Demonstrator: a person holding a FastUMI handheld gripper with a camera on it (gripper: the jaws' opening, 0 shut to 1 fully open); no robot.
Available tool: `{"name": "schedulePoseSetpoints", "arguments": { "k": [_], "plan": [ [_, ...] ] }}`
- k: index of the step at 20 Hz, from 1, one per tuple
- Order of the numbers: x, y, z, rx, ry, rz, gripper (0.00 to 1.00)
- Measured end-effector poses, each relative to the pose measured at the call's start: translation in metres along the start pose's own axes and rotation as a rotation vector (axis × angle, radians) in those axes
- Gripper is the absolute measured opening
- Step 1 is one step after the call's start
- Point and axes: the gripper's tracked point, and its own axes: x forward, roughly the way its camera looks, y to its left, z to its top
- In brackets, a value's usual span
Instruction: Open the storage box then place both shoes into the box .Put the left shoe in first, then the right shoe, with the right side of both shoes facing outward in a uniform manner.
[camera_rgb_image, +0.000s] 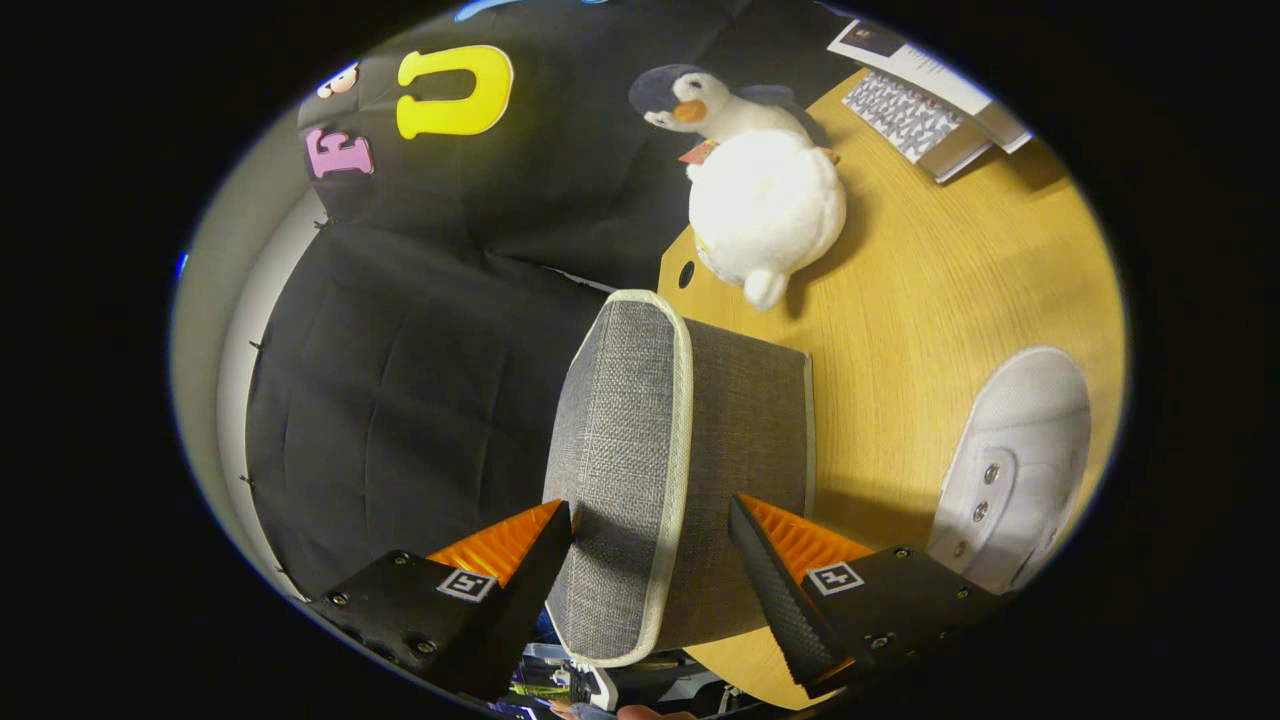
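Observation:
A grey fabric storage box (740, 440) with pale piping stands on the wooden table (930, 300), its lid (620, 440) down. My gripper (650, 510) is open, its fingers spread wide with the near end of the lid and box wall between them. One fingertip (555, 530) lies against the lid's top face. The other fingertip (750, 530) is in front of the box's side wall, apart from the piping. A white lace-up shoe (1020, 460) lies on the table beyond that finger, beside the box.
A white plush penguin (765, 210) sits on the table just past the box. A patterned booklet and papers (915, 100) lie at the table's far corner. Black cloth wall (420, 380) runs along the lid's side.

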Motion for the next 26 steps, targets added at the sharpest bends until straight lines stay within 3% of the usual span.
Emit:
{"name": "schedulePoseSetpoints", "arguments": {
  "k": [3, 4, 5, 7, 8, 10, 13, 26],
  "plan": [
    [0.000, 0.007, -0.003, -0.020, 0.005, 0.001, 0.91],
    [-0.003, 0.010, -0.004, -0.043, 0.010, -0.001, 0.76],
    [-0.003, 0.014, -0.005, -0.068, 0.024, -0.001, 0.69],
    [-0.002, 0.019, -0.008, -0.090, 0.038, -0.002, 0.67],
    [-0.012, 0.021, -0.003, -0.079, 0.033, -0.001, 0.41],
    [-0.015, 0.026, -0.001, -0.052, 0.028, 0.006, 0.25],
    [-0.019, 0.042, -0.005, -0.035, 0.056, 0.039, 0.24],
    [0.006, 0.157, 0.005, -0.183, 0.092, 0.144, 0.24]
  ]
}}
